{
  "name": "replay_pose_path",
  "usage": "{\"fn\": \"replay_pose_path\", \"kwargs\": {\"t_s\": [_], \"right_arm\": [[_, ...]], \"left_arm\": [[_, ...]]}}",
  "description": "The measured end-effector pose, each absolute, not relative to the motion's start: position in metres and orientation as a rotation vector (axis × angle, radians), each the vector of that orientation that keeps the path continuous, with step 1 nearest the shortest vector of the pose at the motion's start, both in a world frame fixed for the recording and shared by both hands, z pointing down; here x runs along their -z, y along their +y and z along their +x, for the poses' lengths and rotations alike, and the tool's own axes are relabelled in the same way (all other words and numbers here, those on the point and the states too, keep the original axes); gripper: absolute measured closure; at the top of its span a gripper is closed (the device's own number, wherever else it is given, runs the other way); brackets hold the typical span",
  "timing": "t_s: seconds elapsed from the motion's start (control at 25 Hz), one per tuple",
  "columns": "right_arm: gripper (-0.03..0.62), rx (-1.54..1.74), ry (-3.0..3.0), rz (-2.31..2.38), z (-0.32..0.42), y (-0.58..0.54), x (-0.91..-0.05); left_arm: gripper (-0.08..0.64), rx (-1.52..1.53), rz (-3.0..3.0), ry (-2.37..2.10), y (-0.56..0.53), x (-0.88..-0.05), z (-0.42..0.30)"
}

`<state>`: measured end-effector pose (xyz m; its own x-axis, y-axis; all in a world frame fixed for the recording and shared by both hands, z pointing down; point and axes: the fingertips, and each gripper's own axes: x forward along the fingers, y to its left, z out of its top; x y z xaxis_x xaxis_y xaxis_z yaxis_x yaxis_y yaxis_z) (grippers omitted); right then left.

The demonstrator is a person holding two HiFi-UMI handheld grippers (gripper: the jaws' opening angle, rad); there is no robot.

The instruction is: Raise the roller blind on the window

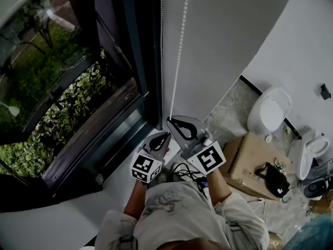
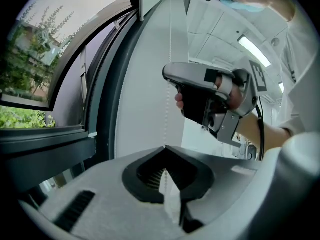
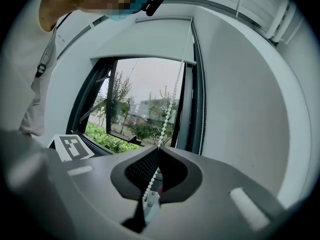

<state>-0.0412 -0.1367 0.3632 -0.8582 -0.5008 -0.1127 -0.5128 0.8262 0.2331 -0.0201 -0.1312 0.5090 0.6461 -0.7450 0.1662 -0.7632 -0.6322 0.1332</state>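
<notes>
A white bead chain (image 1: 179, 51) hangs down the wall beside the dark window frame (image 1: 138, 61). My right gripper (image 1: 170, 120) is shut on the chain, which runs between its closed jaws (image 3: 159, 148). Just below it, my left gripper (image 1: 167, 135) is also shut on the bead chain (image 2: 167, 124), with the right gripper (image 2: 210, 99) seen above it. In the right gripper view, the white roller blind (image 3: 145, 39) covers the top of the window, with glass showing below. A second chain strand (image 3: 202, 109) hangs along the frame.
A white toilet (image 1: 268, 108), a cardboard box (image 1: 250, 160), a black bag (image 1: 276, 180) and another toilet seat (image 1: 312, 150) stand on the floor at the right. The window sill (image 1: 104, 134) runs at the left, with green plants outside.
</notes>
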Motion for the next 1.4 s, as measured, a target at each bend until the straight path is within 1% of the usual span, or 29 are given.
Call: {"fn": "replay_pose_path", "kwargs": {"t_s": [0.4,0.96,1.12,1.28,1.4], "right_arm": [[0.581,-0.371,3.042,-0.841,-0.038,-0.134,-0.398],[0.58,-0.383,3.017,-0.837,-0.037,-0.13,-0.394],[0.58,-0.405,3.021,-0.829,-0.037,-0.13,-0.394],[0.58,-0.395,3.016,-0.835,-0.035,-0.129,-0.393],[0.58,-0.406,3.025,-0.831,-0.034,-0.129,-0.394]], "left_arm": [[0.549,-0.212,2.628,-1.202,-0.124,-0.538,-0.02],[0.545,-0.195,2.668,-1.252,-0.114,-0.532,-0.021],[0.525,-0.154,2.684,-1.27,-0.11,-0.514,-0.025],[0.523,-0.089,2.72,-1.316,-0.107,-0.476,-0.033],[0.508,-0.045,2.745,-1.313,-0.106,-0.448,-0.037]]}}
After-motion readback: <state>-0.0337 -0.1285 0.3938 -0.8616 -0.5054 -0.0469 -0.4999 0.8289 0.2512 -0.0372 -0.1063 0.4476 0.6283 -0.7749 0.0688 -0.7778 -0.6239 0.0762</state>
